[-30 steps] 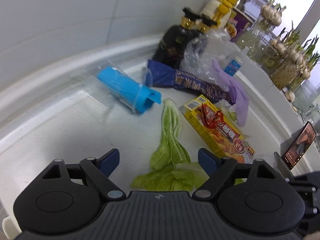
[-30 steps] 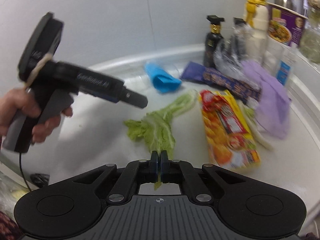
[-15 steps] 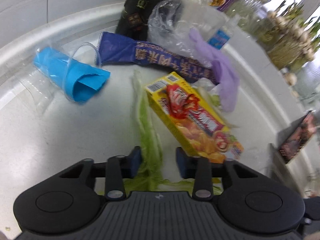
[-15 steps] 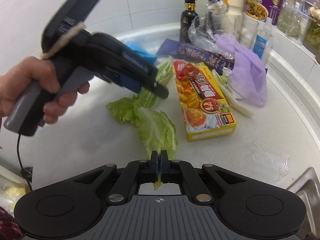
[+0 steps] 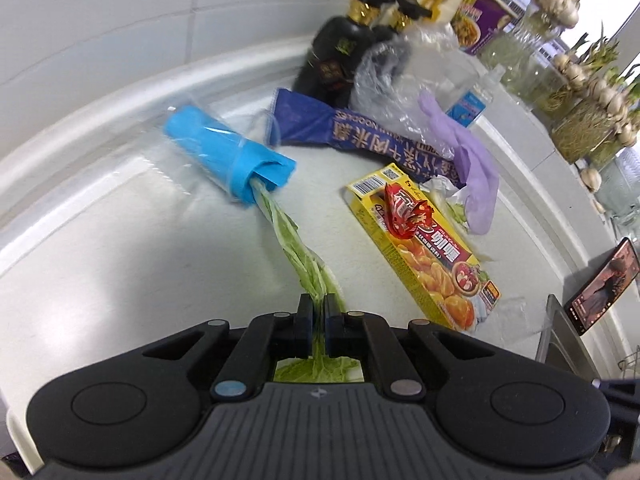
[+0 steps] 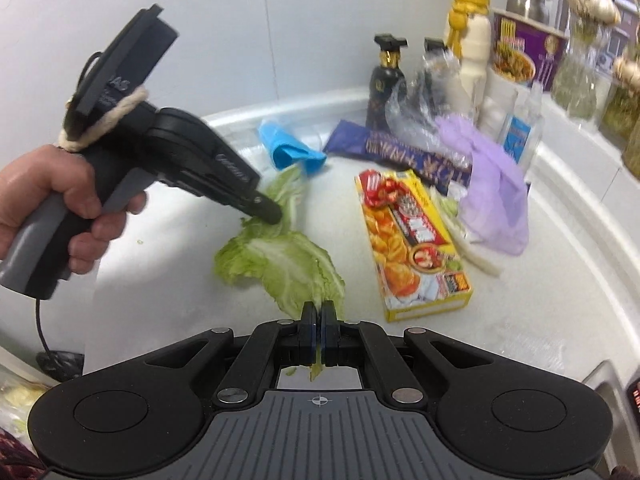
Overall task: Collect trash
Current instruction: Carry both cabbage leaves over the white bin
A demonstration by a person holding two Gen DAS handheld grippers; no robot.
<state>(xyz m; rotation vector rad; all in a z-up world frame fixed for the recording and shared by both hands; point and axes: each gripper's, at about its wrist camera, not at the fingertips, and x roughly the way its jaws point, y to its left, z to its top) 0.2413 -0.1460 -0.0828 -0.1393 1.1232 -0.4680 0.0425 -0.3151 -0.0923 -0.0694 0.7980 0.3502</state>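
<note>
Green cabbage leaves (image 6: 288,264) lie on the white counter (image 5: 120,272). My left gripper (image 5: 316,304) is shut on a leaf (image 5: 296,256) whose pale stalk stretches toward a blue roll (image 5: 228,152). In the right wrist view a hand holds that left gripper (image 6: 268,214) over the leaf's far part. My right gripper (image 6: 319,312) is shut on the leaf's near edge. To the right lie a yellow food box (image 5: 424,256) with a crumpled red wrapper (image 5: 404,210) on it, a dark blue noodle wrapper (image 5: 360,136), a purple glove (image 5: 476,172) and a clear plastic bag (image 5: 404,68).
Dark sauce bottles (image 5: 340,52), a yellow-capped bottle (image 6: 470,40) and a purple cup (image 6: 520,56) stand at the back by the tiled wall. Jars of garlic (image 5: 580,92) line the right ledge. A phone (image 5: 604,284) leans beside the sink edge (image 5: 560,344).
My left gripper's jaws came in from wide open and closed on the cabbage leaf. The right gripper stayed shut on its leaf edge, and the leaf shifted a little.
</note>
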